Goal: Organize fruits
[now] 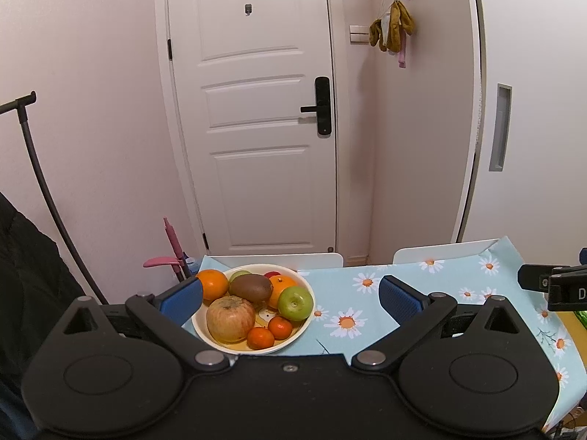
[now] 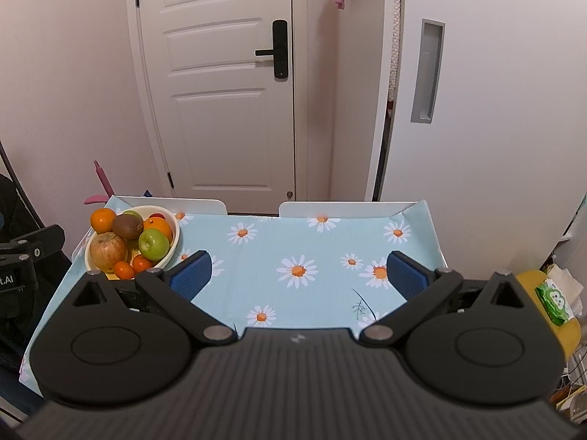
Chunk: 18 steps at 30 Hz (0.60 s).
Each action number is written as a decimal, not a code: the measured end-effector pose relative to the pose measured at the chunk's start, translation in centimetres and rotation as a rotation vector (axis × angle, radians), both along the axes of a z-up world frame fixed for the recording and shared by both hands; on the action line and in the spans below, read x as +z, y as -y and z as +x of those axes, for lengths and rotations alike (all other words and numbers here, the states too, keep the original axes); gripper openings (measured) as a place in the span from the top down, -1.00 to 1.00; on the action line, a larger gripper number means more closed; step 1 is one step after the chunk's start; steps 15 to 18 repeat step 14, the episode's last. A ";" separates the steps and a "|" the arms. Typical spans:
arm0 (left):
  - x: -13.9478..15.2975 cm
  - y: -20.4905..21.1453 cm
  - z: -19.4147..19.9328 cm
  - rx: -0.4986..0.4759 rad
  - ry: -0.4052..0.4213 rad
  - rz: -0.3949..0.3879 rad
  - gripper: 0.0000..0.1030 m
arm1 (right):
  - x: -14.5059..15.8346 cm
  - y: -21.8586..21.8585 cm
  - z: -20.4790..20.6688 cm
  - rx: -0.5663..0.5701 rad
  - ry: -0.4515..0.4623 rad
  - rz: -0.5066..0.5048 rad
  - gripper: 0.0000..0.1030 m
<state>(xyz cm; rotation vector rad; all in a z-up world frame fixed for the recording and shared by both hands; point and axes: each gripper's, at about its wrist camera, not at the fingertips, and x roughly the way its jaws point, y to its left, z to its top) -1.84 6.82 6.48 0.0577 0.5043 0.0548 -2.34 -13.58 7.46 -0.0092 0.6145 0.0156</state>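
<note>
A: What did we have at the far left?

B: Our left gripper (image 1: 290, 295) hung above the near left corner of the table (image 1: 367, 304), its blue pads spread wide and holding nothing. Between and just ahead of its fingers sat a cream bowl (image 1: 297, 339), nearer the left finger.

A: And what was in the bowl?

B: Going left to right from that left finger: an orange (image 1: 212, 284) at the back rim, a large russet apple (image 1: 230, 318) at the front, a brown kiwi (image 1: 251, 288) behind it, two small mandarins (image 1: 269, 332) at the near edge, a second orange (image 1: 284, 286), and a green apple (image 1: 295, 303) on the right. Another green fruit and something red peeked out at the back, too hidden to name.

A: How would they handle?

B: We judged the apples firm and smooth, so likely to slip; we would close across the widest part. The kiwi looked softer and wanted a gentle squeeze across its short axis. The mandarins were small, light and thin-skinned, and packed closely against their neighbours.

A: And further right?

B: Our right gripper (image 2: 299, 275) hovered over the daisy-print cloth (image 2: 301, 242), fingers also fully apart and holding nothing, with the bowl well off beyond its left finger. Nothing lay between its pads but the cloth. Past its right finger, off the table, lay a green tissue pack (image 2: 554, 299).
</note>
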 end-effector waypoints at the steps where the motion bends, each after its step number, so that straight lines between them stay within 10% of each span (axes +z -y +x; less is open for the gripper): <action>1: 0.0 0.0 0.0 -0.001 0.000 -0.001 -1.00 | -0.1 -0.1 -0.1 -0.001 0.000 0.001 -1.00; 18: -0.2 -0.2 0.3 -0.015 0.003 -0.009 -1.00 | 0.0 0.0 0.3 -0.011 -0.005 0.005 -1.00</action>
